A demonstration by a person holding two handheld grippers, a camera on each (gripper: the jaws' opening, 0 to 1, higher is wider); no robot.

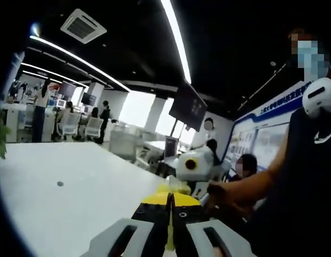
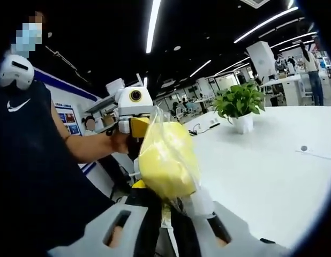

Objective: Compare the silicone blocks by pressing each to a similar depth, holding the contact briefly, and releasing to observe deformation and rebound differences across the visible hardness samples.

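The yellow block [image 2: 166, 159] in its clear bag [image 2: 173, 134] is pinched by your right gripper [image 2: 173, 206]; your left gripper [image 1: 170, 206] is closed on the bag's edge.

A soft-looking matt yellow block [image 2: 164, 160] sits inside a glossy, crinkled clear plastic bag [image 2: 176, 140]. The wide white bench [image 2: 272, 171] looks smooth, faintly sheened.

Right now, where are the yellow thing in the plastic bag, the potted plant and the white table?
Yellow block in bag [image 2: 166, 160], right gripper view, its middle.
Potted plant [image 2: 239, 101], right gripper view, leaves.
White table [image 1: 74, 198], left gripper view, bare top.
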